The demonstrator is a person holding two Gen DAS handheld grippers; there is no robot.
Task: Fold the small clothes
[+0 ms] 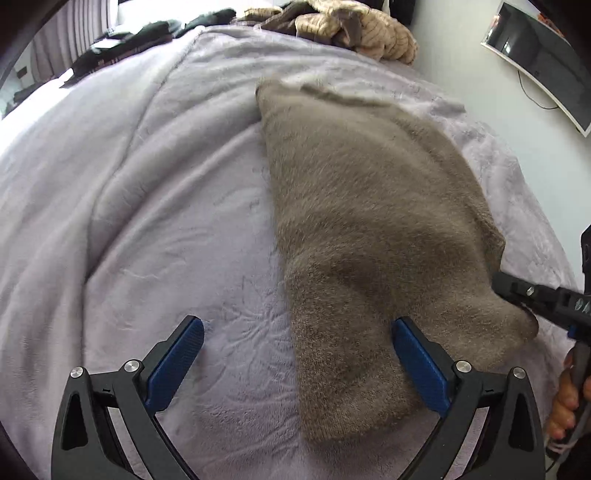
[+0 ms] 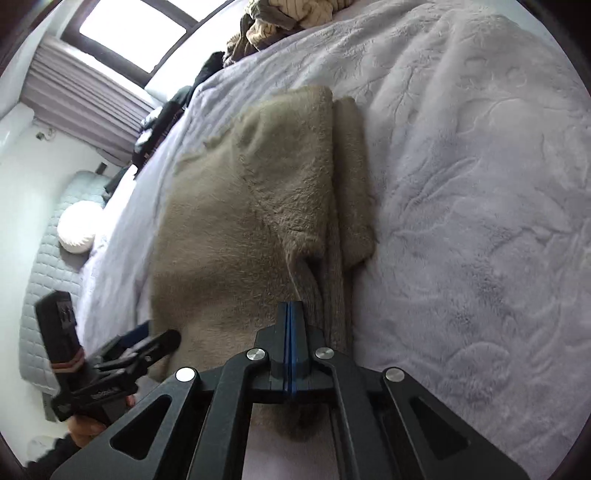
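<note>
A fuzzy taupe garment [image 1: 369,221] lies partly folded on the lilac blanket [image 1: 147,184]. My left gripper [image 1: 298,323] hovers open over the garment's near left edge, and its blue pads [image 1: 177,365] touch nothing. My right gripper [image 1: 517,295] comes in from the right onto the garment's near corner. In the right wrist view its pads are pressed together, and a ridge of the garment [image 2: 240,221] rises into the tips of the right gripper [image 2: 290,306]. A folded layer lies along the garment's right side. The left gripper [image 2: 159,338] shows at lower left, held in a hand.
A heap of tan and brown clothes [image 1: 332,26] sits at the far end of the bed, with dark clothes [image 1: 129,40] beside it. A screen [image 1: 535,55] hangs on the right wall. A white cushion [image 2: 79,229] and a window [image 2: 136,33] show at left.
</note>
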